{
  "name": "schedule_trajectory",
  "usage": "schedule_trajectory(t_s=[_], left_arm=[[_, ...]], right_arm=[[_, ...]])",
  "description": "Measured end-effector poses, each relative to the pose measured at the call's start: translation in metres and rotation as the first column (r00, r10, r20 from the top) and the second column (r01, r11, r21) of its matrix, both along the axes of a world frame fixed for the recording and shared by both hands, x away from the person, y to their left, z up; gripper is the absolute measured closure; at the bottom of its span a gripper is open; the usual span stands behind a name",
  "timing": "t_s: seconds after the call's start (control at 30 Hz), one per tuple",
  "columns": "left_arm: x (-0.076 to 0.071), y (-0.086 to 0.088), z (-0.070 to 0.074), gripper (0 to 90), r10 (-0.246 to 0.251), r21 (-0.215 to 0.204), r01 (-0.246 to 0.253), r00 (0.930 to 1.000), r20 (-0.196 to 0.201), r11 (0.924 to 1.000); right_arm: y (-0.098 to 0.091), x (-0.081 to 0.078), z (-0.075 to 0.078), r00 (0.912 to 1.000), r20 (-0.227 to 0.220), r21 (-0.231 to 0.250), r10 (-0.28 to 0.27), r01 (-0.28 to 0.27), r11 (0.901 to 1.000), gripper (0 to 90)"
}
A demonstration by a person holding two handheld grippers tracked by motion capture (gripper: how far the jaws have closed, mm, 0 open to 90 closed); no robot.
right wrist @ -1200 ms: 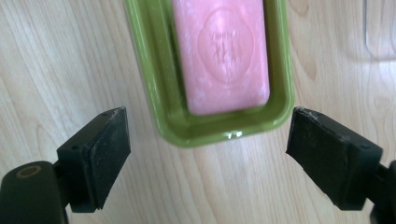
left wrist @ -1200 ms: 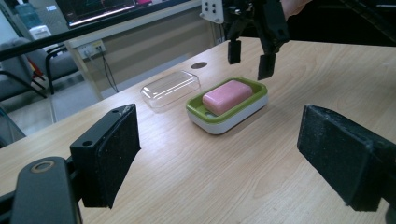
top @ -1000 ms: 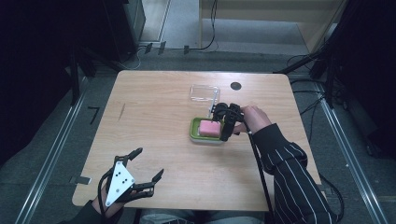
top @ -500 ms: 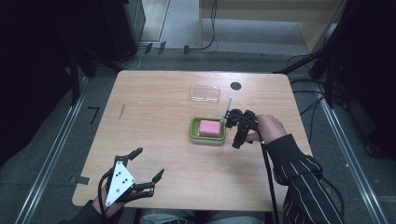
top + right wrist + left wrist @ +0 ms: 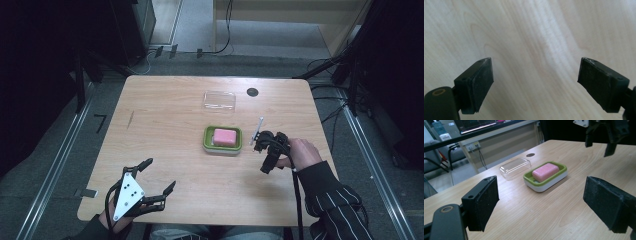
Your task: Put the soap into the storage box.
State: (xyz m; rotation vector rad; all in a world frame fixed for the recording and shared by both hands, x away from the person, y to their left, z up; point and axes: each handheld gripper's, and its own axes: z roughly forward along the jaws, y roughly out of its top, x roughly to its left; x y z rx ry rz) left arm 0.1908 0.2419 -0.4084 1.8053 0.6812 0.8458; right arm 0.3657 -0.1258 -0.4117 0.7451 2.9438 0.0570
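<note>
A pink soap bar point(image 5: 225, 135) lies in a green and white soap dish point(image 5: 207, 142) near the middle of the wooden table point(image 5: 165, 115). My right gripper point(image 5: 262, 156) hangs just right of the dish, apart from it, pointing down at bare wood point(image 5: 535, 82). It is open; its jaws have just been closing slightly with nothing between them. My left gripper point(image 5: 160, 174) rests at the front left, open and empty. In the left gripper view its jaws point(image 5: 541, 205) frame the dish point(image 5: 544, 185) and soap point(image 5: 545, 171) from a distance, with the right gripper point(image 5: 609, 132) at the top right.
A clear plastic lid point(image 5: 219, 100) lies on the table behind the dish, also seen in the left gripper view point(image 5: 515, 167). A round cable hole point(image 5: 252, 92) sits near the far edge. Cables and metal rails run along the floor around the table.
My right gripper has drawn away from above the soap dish, moving right and toward the near edge. The soap stays in the dish. The left gripper has not moved.
</note>
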Motion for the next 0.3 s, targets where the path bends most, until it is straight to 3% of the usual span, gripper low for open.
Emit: schedule_trajectory(t_s=[0.13,0.3], left_arm=[[0.000,0.000,0.000,13.6,-0.002,0.000,0.002,1.0000,-0.001,1.0000],[0.001,-0.001,0.000,13.6,-0.003,0.002,0.003,1.0000,-0.001,1.0000]], right_arm=[[-0.005,-0.013,-0.010,0.9999,-0.011,-0.010,-0.002,0.002,0.9999,13.7],[-0.008,-0.017,-0.014,0.9999,-0.012,0.004,0.000,0.000,1.0000,13.8]])
